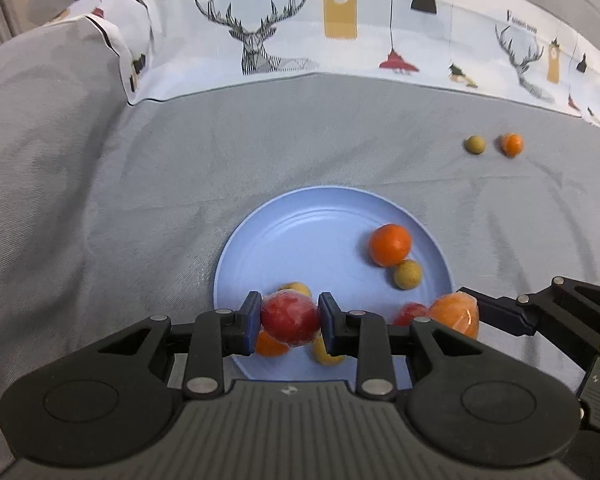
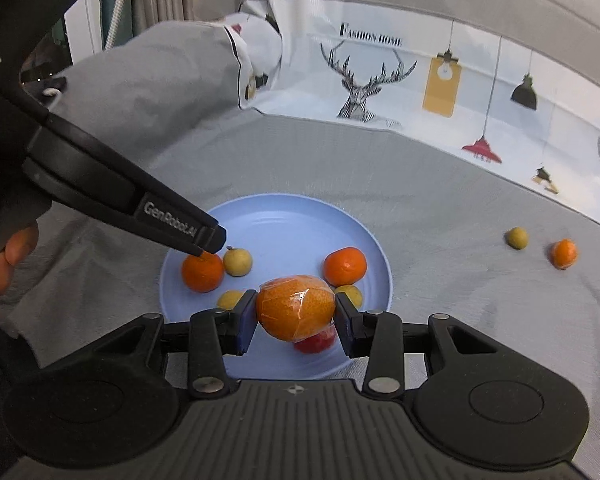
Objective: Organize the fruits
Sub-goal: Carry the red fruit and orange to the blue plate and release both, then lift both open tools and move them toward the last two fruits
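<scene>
My left gripper [image 1: 289, 323] is shut on a red wrapped fruit [image 1: 290, 320] just above the near edge of a blue plate [image 1: 300, 236]. My right gripper [image 2: 296, 314] is shut on a large wrapped orange [image 2: 296, 306] over the same plate [image 2: 284, 216]; it also shows in the left wrist view [image 1: 456, 314]. On the plate lie tangerines [image 2: 345, 266] [image 2: 202, 271], small yellow-green fruits [image 2: 238, 262] and a red fruit [image 2: 316, 342] under the orange.
A small green fruit [image 2: 516, 237] and a small tangerine [image 2: 563, 253] lie on the grey cloth to the right of the plate. A printed white sheet [image 2: 420, 92] runs along the back. The left gripper's body [image 2: 112, 184] reaches over the plate's left side.
</scene>
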Demonstrator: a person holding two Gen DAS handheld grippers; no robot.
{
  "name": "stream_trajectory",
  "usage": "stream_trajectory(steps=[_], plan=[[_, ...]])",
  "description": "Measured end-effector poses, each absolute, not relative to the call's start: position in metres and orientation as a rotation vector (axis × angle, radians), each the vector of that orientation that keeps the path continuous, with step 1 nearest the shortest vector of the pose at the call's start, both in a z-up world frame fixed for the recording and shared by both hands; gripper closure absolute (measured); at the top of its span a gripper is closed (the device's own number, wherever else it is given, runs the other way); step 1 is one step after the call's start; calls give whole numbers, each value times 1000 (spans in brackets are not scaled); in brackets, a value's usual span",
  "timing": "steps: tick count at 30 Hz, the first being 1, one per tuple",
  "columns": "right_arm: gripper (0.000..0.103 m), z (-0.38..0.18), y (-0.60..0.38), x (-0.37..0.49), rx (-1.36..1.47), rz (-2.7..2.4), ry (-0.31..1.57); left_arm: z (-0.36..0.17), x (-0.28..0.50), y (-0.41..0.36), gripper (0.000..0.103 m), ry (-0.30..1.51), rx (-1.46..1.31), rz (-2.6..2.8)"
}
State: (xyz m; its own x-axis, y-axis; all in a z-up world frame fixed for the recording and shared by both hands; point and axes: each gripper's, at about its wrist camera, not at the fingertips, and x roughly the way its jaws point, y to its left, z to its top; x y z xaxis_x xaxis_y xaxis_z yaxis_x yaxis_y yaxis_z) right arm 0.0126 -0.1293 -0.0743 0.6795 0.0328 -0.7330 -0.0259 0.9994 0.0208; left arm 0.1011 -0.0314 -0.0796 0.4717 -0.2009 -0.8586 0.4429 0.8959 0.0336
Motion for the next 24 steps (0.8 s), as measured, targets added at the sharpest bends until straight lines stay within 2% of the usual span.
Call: stream_trajectory(steps=[4, 5, 6, 7, 8, 9, 10, 12, 18, 24], plan=[[61, -89, -130, 31, 6, 38, 851, -93, 114, -38, 69, 1009, 299, -395], [61, -93, -130, 36, 7, 41, 859, -96, 117, -40, 61, 999, 304, -401], [60, -95, -130, 38, 6, 47, 865, -96, 118, -41, 49, 990, 309, -406], [59, -97, -129, 43, 6, 61, 875, -96, 120, -43, 14, 981, 321, -401], [57, -97, -129, 46, 1, 65, 875, -94, 121, -44, 1, 967, 332, -387], [43, -95, -129, 48, -11, 58, 873, -88, 118, -42, 0, 924, 331, -382], [24, -92, -128, 49, -24, 47, 873, -83, 116, -41, 0, 898, 330, -390], [12, -83, -127, 43, -30, 31, 853, -74, 110, -37, 0, 892, 333, -407], [10, -55, -120, -5, 33, 38, 865, -44, 59, 1, 0, 901, 308, -336], [9, -36, -103, -66, 105, 23, 872, -37, -8, 42, 0, 964, 275, -256]])
